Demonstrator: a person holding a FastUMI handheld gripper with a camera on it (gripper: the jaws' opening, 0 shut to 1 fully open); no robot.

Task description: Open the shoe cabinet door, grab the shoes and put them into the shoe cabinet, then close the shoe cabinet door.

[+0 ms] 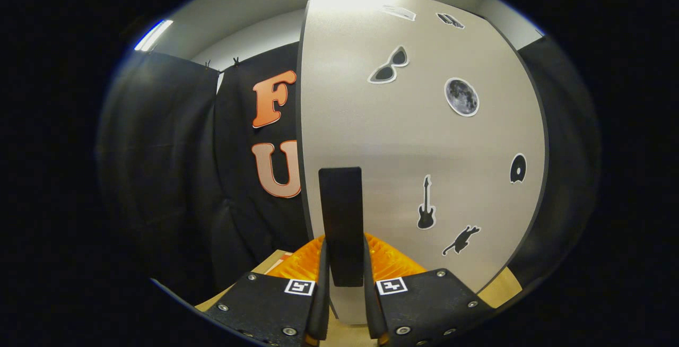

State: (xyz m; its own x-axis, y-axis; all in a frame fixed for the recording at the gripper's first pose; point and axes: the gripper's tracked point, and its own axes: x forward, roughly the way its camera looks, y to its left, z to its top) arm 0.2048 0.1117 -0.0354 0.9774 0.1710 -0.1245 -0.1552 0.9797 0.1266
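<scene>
Shoe cabinet door (424, 140) fills the space ahead, w/ stickers on its face. Its dark handle (342, 219) stands upright near the door's left edge, long axis vertical, right between the jaws of the gripper (344, 283), which look closed narrow on it.

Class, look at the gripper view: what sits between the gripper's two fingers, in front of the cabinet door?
In the gripper view, the door's black handle stands upright between the fingers of the gripper, which close on it. Behind it is the grey cabinet door.
</scene>
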